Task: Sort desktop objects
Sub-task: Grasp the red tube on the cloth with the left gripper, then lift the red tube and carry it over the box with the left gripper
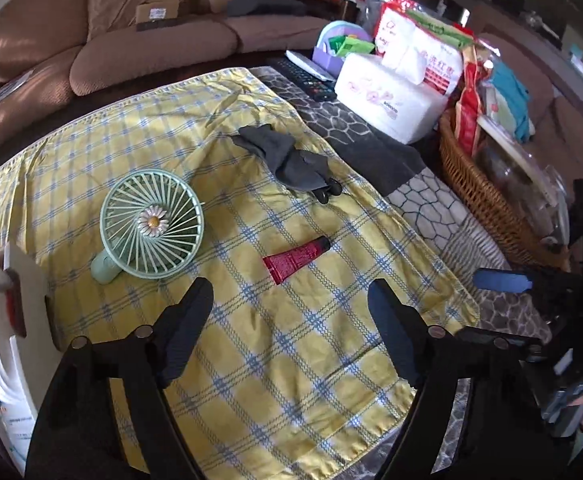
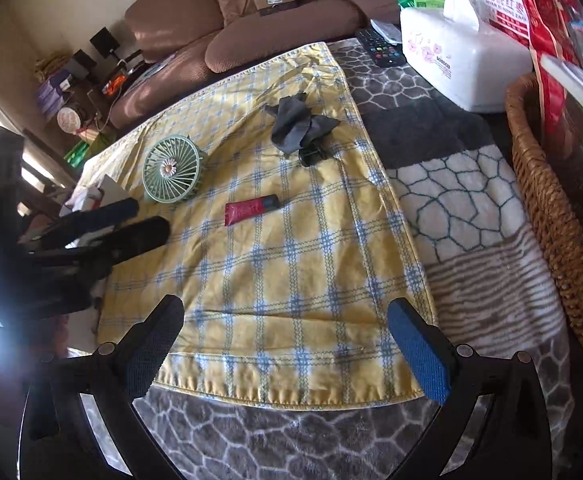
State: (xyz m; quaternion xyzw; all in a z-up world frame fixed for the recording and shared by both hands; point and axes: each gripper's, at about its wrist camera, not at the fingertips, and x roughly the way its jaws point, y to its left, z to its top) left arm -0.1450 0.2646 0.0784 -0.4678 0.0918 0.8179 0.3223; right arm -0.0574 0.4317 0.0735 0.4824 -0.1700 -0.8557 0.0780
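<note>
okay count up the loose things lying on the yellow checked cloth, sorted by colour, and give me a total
Green: 1, the handheld fan
Red: 1, the tube
Dark grey: 1, the crumpled cloth, with a small black thing at its edge, too unclear to count
Total: 3

Yellow plaid cloth (image 2: 283,280) over patterned grey blanket (image 2: 471,200)

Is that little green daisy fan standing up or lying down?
Lying down: the green fan rests grille-up on the yellow checked cloth.
</note>
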